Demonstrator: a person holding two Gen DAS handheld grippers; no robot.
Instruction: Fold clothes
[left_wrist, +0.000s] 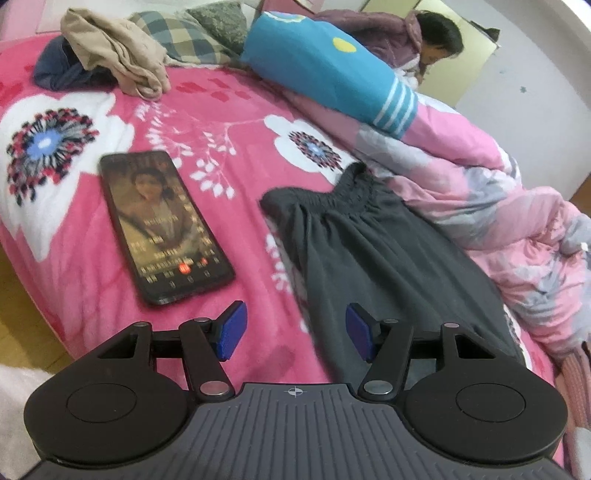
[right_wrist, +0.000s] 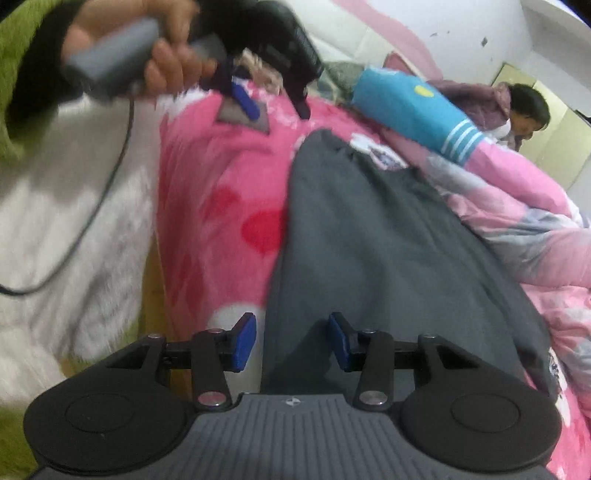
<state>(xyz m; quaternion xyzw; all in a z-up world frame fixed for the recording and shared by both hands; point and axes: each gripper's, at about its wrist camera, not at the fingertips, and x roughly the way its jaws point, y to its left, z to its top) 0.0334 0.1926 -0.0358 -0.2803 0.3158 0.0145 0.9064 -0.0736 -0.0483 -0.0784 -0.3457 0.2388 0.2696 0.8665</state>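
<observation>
- The left gripper (left_wrist: 293, 330) hangs over the pink floral blanket (left_wrist: 229, 110) with its jaws moderately apart and nothing between the blue pads (left_wrist: 231, 330).
- The dark grey garment (left_wrist: 369, 236) lies flat on the blanket, stretching ahead of the left gripper's right-hand jaw, with its gathered waistband at the far end.
- A phone (left_wrist: 162, 225) with a lit screen lies ahead of the left-hand jaw, apart from the garment.
- The right gripper (right_wrist: 291, 341) is over the garment's near end, jaws partly apart, not pinching the cloth.
- A heap of beige and dark clothes (left_wrist: 110, 59) sits far ahead.
</observation>
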